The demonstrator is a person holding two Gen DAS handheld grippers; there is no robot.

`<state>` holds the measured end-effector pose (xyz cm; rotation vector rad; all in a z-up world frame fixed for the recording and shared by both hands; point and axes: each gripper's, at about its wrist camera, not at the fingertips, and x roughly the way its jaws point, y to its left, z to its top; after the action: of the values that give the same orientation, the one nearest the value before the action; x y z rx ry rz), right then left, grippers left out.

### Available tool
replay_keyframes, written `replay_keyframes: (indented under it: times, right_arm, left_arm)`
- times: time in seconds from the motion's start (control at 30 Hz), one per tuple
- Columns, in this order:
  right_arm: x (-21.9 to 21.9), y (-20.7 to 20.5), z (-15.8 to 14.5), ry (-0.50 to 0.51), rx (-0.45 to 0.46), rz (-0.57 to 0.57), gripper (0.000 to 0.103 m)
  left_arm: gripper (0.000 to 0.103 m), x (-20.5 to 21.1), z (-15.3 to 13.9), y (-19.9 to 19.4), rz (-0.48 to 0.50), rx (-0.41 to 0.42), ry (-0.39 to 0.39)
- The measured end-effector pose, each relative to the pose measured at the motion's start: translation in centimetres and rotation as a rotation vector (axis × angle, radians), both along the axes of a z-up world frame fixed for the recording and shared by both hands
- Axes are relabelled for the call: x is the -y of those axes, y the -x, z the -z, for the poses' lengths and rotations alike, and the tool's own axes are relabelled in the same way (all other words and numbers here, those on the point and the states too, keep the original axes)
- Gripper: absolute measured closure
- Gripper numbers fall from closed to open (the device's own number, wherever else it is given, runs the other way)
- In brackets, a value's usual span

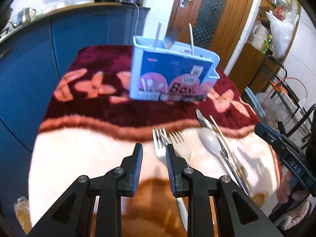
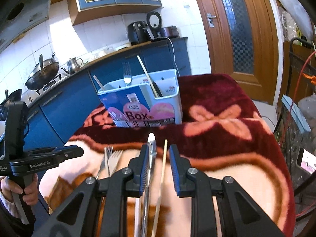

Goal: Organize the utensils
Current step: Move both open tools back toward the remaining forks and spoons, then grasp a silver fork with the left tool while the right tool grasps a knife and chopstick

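On the worktop, covered by a plush maroon-and-cream flowered blanket (image 1: pixel 83 118), stands a pale blue plastic utensil box (image 2: pixel 167 90) with a printed label, already holding a fork, a chopstick and a few other pieces. The loose pieces lie nearer the cameras: 2 steel forks (image 1: pixel 167 140) side by side, a pale grey spoon (image 1: pixel 209 138), a steel knife (image 2: pixel 152 150) and a thin wooden chopstick (image 2: pixel 163 162). The left claw (image 1: pixel 154 154) is spread and empty, hovering just left of the forks. The right claw (image 2: pixel 158 158) is also spread, empty, straddling the knife and chopstick. The metal pieces look stiff and slick, so a hold across the handle's middle seems safest. The chopstick is light and may roll; the soft pile should let fingertips sink under it
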<state>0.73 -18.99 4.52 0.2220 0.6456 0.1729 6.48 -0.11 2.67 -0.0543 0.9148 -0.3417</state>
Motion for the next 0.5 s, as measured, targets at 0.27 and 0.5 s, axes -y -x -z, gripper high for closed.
replay_keyframes:
  times: [0.27,0.5]
  right_arm:
    - [0.9,0.5,0.6,-0.008,-0.021,0.009,0.076]
    - [1.5,0.6,1.5,-0.015,-0.046,0.007,0.075]
  left_arm:
    - [0.079,1.6,2.0,-0.1,0.045,-0.095,-0.014]
    - [0.079,2.5,3.1,-0.5,0.055,-0.161,-0.026]
